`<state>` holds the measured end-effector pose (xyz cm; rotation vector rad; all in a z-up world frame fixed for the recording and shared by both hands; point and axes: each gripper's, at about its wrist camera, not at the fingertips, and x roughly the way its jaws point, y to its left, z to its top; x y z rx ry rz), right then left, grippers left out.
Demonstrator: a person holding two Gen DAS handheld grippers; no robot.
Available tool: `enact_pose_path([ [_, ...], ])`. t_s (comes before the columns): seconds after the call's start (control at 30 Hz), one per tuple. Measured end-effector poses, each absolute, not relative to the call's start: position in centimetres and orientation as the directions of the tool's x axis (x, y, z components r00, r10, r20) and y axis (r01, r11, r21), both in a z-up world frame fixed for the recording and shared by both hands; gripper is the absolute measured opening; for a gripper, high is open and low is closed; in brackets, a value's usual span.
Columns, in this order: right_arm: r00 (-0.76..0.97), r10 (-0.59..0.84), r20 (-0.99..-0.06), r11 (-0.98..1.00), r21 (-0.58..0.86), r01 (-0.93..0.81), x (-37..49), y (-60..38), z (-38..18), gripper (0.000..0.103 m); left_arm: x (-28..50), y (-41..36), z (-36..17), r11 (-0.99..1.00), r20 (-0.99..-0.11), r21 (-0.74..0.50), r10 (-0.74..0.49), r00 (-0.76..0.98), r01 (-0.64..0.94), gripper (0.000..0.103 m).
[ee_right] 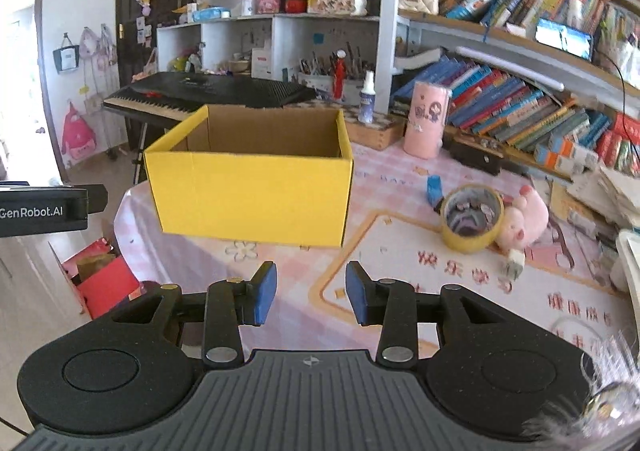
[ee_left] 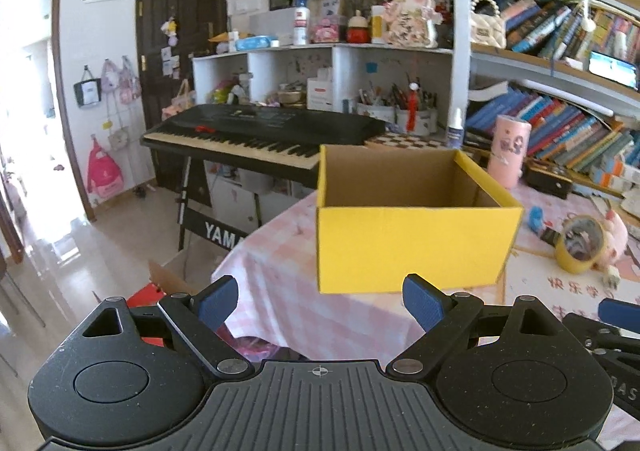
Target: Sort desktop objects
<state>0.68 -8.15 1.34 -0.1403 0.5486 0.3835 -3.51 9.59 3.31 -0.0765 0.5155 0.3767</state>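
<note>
An open yellow cardboard box [ee_left: 408, 247] [ee_right: 252, 197] stands on the pink checked tablecloth; what lies inside is hidden. To its right lie a roll of yellow tape [ee_left: 580, 247] [ee_right: 472, 221], a pink plush pig [ee_right: 522, 221] [ee_left: 614, 235] and a small blue object [ee_right: 434, 187] [ee_left: 536, 219]. My left gripper [ee_left: 320, 303] is open and empty, held before the box near the table's left edge. My right gripper [ee_right: 310, 293] is open and empty, above the table in front of the box. The right gripper's finger shows at the left view's right edge [ee_left: 616, 311].
A pink cylinder [ee_right: 426, 121] and a dark case [ee_right: 476, 157] stand behind the tape. Bookshelves [ee_right: 520, 103] line the back right. A black keyboard [ee_left: 264, 131] on a stand sits beyond the table. A red box [ee_right: 104, 279] lies on the floor at left.
</note>
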Motion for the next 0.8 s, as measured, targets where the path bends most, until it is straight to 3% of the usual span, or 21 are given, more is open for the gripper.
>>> enact_pose_path([
  [0.8, 0.746, 0.268, -0.61, 0.948, 0.03, -0.317, -0.9, -9.8, 0.3, 0.046, -4.4, 6.9, 1.7, 0.97, -0.571, 0.058, 0.226, 0.789, -0.236, 0.092],
])
